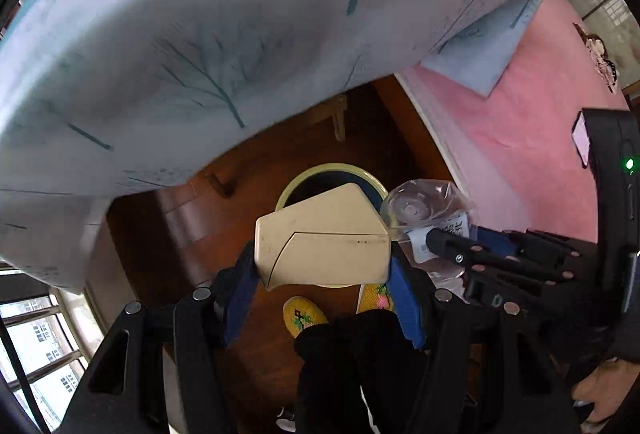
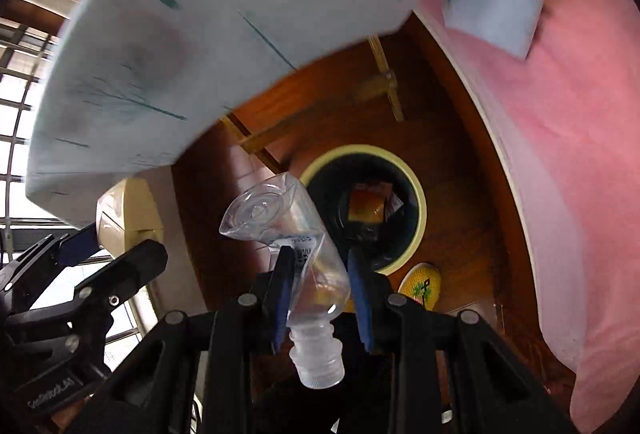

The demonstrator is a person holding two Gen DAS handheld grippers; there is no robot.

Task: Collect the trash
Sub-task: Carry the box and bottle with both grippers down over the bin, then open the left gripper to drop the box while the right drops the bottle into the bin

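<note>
My left gripper (image 1: 322,266) is shut on the cream trash bin lid (image 1: 324,234) and holds it up above the round cream-rimmed trash bin (image 1: 288,189). The lid also shows at the left of the right wrist view (image 2: 136,218). My right gripper (image 2: 320,270) is shut on a clear empty plastic bottle (image 2: 288,230), cap end toward the camera, held just left of and above the open bin (image 2: 418,205). Brown trash lies inside the bin (image 2: 368,207). The bottle also shows in the left wrist view (image 1: 424,205), beside the lid.
A pale blue quilt with leaf print (image 1: 180,45) hangs over the top of both views. A pink bed sheet (image 1: 520,105) lies to the right. The brown wooden floor (image 2: 460,161) surrounds the bin. Yellow slippers (image 1: 304,314) stand near the bin. A barred window (image 1: 40,334) is at the left.
</note>
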